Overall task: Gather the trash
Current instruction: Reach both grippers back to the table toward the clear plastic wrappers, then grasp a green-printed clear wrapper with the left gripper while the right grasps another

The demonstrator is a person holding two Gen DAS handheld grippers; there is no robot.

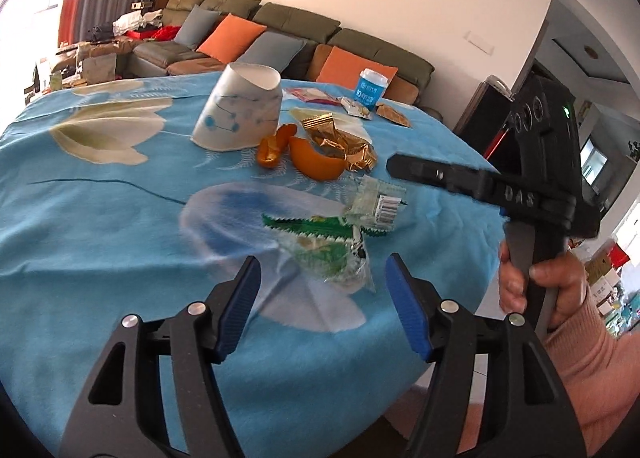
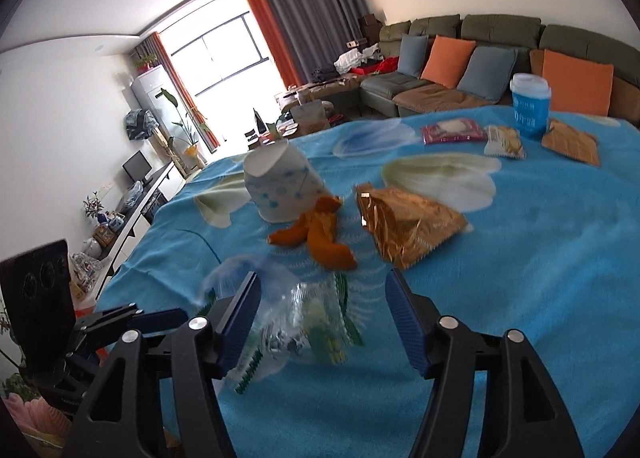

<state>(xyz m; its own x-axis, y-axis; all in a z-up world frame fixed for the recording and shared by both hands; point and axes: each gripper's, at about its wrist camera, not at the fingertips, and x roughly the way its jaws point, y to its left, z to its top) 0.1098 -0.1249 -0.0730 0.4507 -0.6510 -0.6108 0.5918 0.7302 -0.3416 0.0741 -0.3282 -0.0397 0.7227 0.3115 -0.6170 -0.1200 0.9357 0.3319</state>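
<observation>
Now hovering with both tools spread wide, left tool [image 1: 322, 304] and right tool [image 2: 322, 320], holding nothing, framing the green wrapper [image 1: 336, 234] at twelve o'clock on the surface [image 1: 100, 225], presumably for pickup

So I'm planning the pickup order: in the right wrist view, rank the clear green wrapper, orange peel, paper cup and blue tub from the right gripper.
1. Clear green wrapper, between the fingers.
2. Orange peel, centre.
3. Paper cup, behind-left.
4. Blue tub, far right.
</observation>
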